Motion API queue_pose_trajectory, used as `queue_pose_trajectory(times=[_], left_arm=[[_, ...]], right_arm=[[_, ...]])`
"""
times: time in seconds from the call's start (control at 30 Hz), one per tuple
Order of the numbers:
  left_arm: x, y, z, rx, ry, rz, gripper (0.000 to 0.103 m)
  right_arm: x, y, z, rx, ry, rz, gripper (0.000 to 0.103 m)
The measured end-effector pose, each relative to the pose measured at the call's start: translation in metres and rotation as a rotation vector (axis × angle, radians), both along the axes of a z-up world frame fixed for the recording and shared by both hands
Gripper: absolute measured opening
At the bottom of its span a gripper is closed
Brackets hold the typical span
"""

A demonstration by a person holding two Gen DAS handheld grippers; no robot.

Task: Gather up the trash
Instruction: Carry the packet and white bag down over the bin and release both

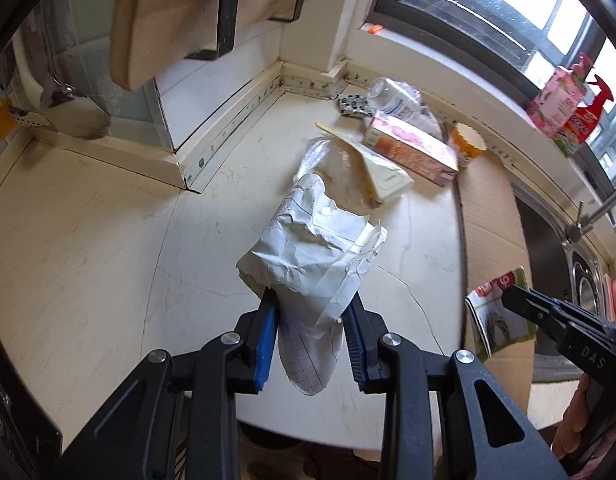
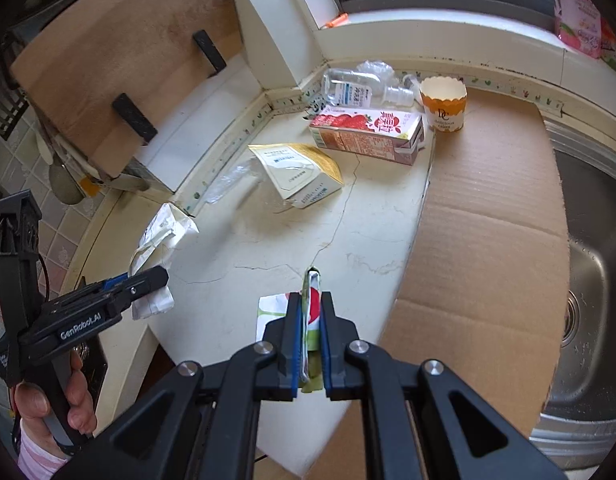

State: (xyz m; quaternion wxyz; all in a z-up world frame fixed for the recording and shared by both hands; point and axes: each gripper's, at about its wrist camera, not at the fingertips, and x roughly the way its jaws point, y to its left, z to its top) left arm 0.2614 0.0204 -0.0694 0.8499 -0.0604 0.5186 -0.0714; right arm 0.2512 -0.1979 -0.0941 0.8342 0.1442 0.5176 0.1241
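My left gripper point(image 1: 310, 300) is shut on a crumpled white paper point(image 1: 312, 248) and holds it above the counter; it also shows in the right wrist view point(image 2: 157, 236). My right gripper point(image 2: 310, 300) is shut on a flat green, white and red wrapper point(image 2: 312, 312), seen in the left wrist view point(image 1: 496, 312) over the cardboard edge. On the counter farther back lie a pink strawberry carton point(image 2: 368, 134), a cream and gold packet point(image 2: 299, 172), a clear plastic bottle point(image 2: 356, 88), a paper cup point(image 2: 444, 102) and clear plastic film point(image 2: 231, 180).
A cardboard sheet point(image 2: 488, 208) covers the counter's right part. A steel sink point(image 2: 588, 280) lies to the right. A wooden cutting board point(image 2: 107, 80) leans at the back left wall. Pink bottles point(image 1: 560, 100) stand on the window sill.
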Motion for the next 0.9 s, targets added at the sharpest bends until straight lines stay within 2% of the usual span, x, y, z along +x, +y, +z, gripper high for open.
queue_pose_trajectory(times=[0.47,0.7,0.9], left_arm=[[-0.103,0.008,0.074,-0.044,-0.114,-0.119,0.029],[-0.159,0.026,0.09,-0.065,-0.125,-0.162,0.029],[-0.2,0.038,0.087,-0.06,-0.125,-0.205,0.029]], right_arm=[[-0.086,0.024,0.073,-0.038,-0.104,-0.013,0.008],[-0.135,0.05,0.092,-0.063,-0.122,0.004,0.008],[-0.174,0.074,0.096,-0.086,-0.122,0.015,0.008]])
